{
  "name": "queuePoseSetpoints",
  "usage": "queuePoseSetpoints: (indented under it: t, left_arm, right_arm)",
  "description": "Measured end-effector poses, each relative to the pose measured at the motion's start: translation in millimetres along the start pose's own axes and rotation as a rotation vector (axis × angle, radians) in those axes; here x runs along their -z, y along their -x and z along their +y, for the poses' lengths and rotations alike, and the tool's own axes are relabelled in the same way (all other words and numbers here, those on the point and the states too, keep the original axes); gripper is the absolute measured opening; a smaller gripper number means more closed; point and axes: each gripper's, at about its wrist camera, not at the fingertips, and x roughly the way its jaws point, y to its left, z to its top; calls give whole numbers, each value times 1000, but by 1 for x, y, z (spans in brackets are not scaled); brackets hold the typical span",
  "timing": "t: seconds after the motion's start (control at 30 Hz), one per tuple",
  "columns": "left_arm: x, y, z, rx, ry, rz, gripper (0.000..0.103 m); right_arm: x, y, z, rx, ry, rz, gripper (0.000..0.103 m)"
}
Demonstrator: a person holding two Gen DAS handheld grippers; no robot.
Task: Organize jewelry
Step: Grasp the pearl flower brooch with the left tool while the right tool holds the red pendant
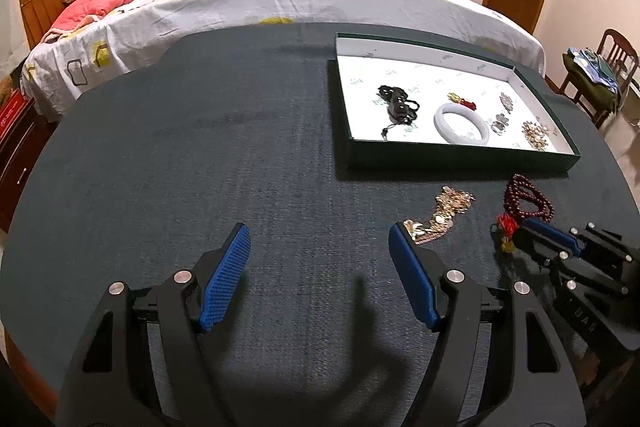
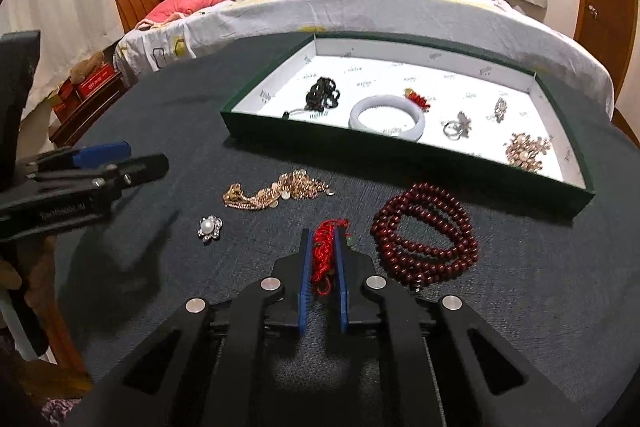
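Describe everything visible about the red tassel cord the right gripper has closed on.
The red tassel cord is knotted red thread, bunched lengthwise between the right gripper's blue pads, which pinch it. It lies low over the dark tablecloth, beside the dark red bead strand; whether the two join cannot be told. In the left wrist view a yellowish piece shows near it.

Quick count. One green tray [image 2: 404,151] holding six pieces: one black bead bracelet [image 2: 323,94], one white bangle [image 2: 386,118], one small red charm [image 2: 418,99], one silver ring [image 2: 457,126], two brooches. Loose on the tabletop [image 2: 192,131]: one gold chain [image 2: 276,191], one pearl brooch [image 2: 209,227], one dark red bead strand [image 2: 426,233], one red tassel [image 2: 325,255]. Two grippers.
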Motion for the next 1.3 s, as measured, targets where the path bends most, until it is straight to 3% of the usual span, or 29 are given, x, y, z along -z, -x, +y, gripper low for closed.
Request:
queuePoseSetpoints:
  t: [0.4, 0.73, 0.8, 0.93, 1.07, 1.23, 1.3]
  left_arm:
    - [11, -5, -32, 18, -19, 25, 70]
    - [16, -18, -51, -1, -48, 33, 67]
    - [17, -21, -55, -1, -56, 43, 59]
    - [21, -28, -61, -1, -66, 67, 56]
    - [22, -30, -63, 4, -67, 73, 46]
    - [25, -27, -68, 28, -84, 68, 24]
    - [27, -27, -71, 29, -93, 69, 24]
  right_arm:
    - [-5, 34, -31, 23, -51, -72, 11]
    - [10, 46, -71, 54, -126, -76, 11]
    - [14, 47, -78, 56, -142, -74, 11]
    - [18, 48, -85, 52, -157, -75, 11]
    - [20, 47, -90, 46, -170, -74, 11]
    - [23, 45, -94, 42, -183, -71, 11]
    - [25, 45, -95, 42, -185, -72, 11]
